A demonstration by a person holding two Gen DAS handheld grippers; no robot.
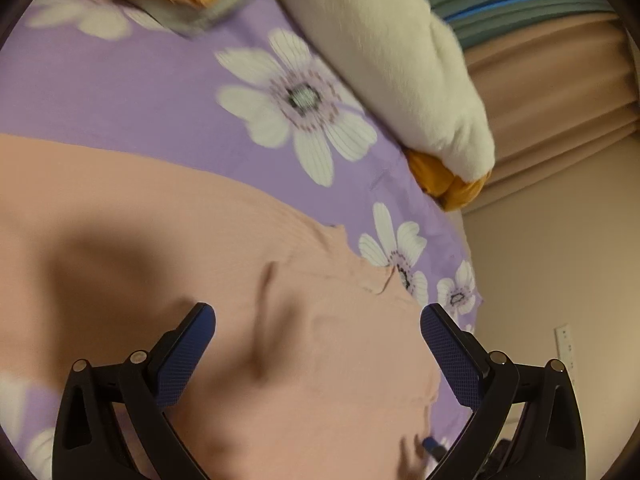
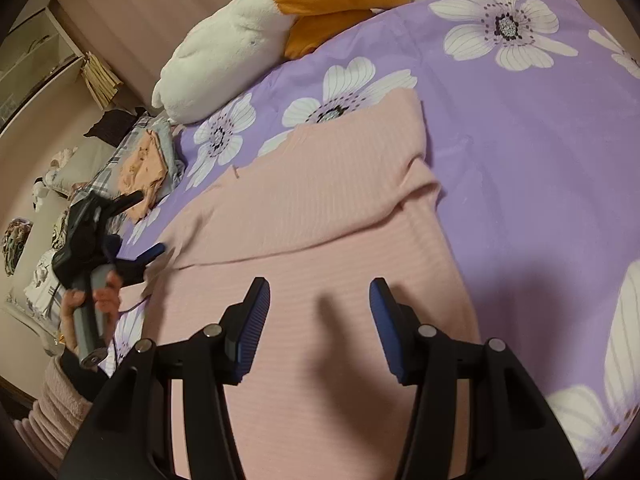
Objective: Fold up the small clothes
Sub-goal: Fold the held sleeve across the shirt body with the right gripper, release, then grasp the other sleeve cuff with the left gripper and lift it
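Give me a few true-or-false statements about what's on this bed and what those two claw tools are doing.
1. The pink garment lies on a purple sheet printed with white flowers. True.
2. The right gripper is clamped shut on the garment. False: its jaws stand open above the cloth, holding nothing.
3. A white and orange plush toy rests at the sheet's edge. True.
4. The left gripper holds a folded sock. False: it is open and empty over the pink garment.
5. The garment's top part is folded over itself. True.
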